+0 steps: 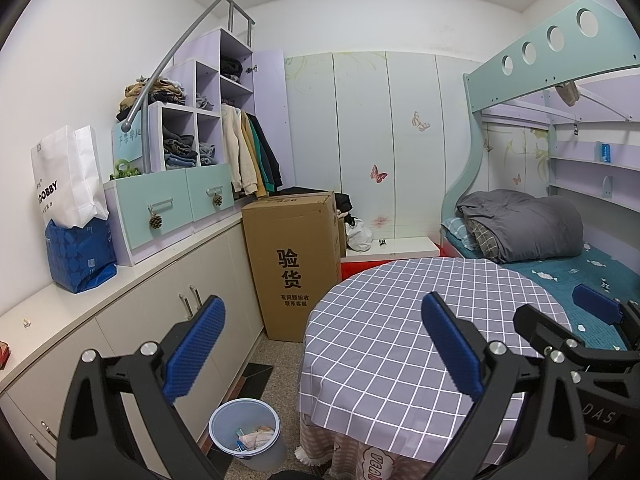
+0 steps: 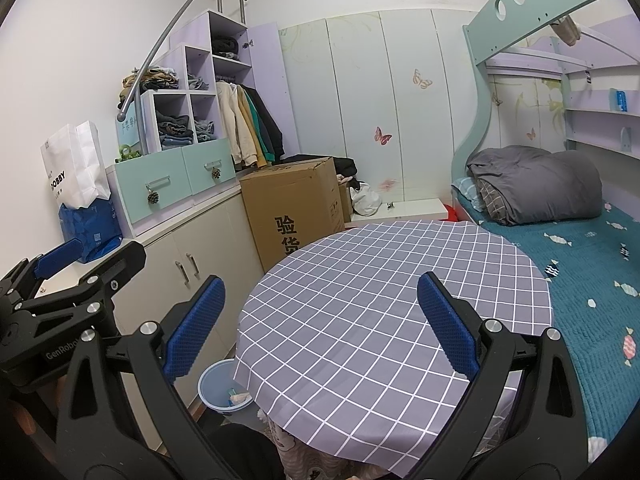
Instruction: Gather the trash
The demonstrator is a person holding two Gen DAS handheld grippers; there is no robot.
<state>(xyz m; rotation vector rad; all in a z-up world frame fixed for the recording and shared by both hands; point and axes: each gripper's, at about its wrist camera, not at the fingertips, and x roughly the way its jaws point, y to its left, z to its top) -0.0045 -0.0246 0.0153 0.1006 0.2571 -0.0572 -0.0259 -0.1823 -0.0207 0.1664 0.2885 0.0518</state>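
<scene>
**Both claws spread wide over checked table**

The left gripper and right gripper hang empty, ribbed blue pads far apart. Below lies a round table in grey grid cloth. A translucent round bin holding crumpled trash stands on the floor, left of the table.

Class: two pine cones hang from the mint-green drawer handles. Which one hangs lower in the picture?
The left pine cone, on the larger, nearer drawer; the right pine cone hangs higher.
</scene>
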